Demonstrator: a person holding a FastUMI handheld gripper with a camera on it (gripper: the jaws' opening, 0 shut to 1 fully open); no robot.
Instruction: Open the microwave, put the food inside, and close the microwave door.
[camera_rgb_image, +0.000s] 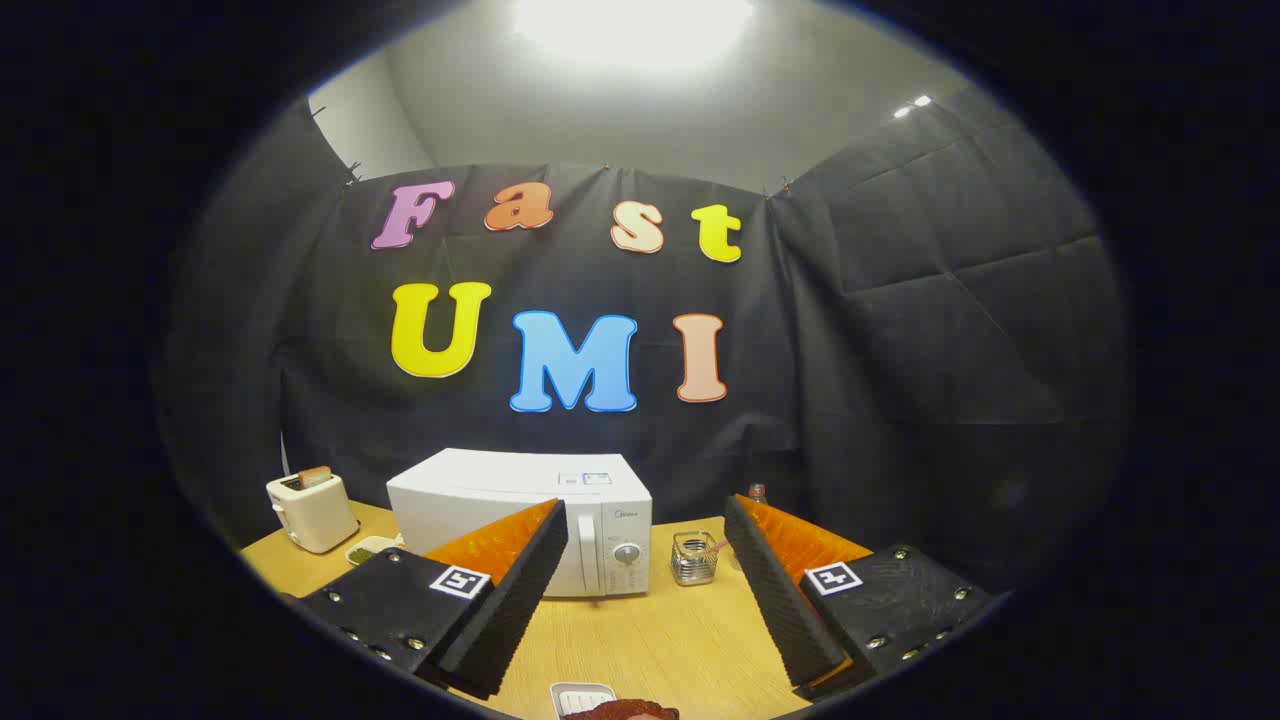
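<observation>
While we hover with gripper (640, 590) spread wide, holding nothing | microwave (520, 520) shut, beyond the fingers on the table (640, 640) | food (630, 711) just below us | risk: glass jar (693, 558) beside the door could get clipped.

A staged recording booth dressed as a small kitchen corner — not a real home kitchen. Black cloth hangs pinned as the wall (900, 330) on all sides, with a plain pale room wall and a bright ceiling light (632, 22) above it at twelve o'clock. A light wooden tabletop (650, 640) carries household appliances: a white microwave (520, 520) with its door closed, a cream toaster (312, 512) at nine o'clock of it — and a small glass jar (693, 558) at three o'clock.
</observation>
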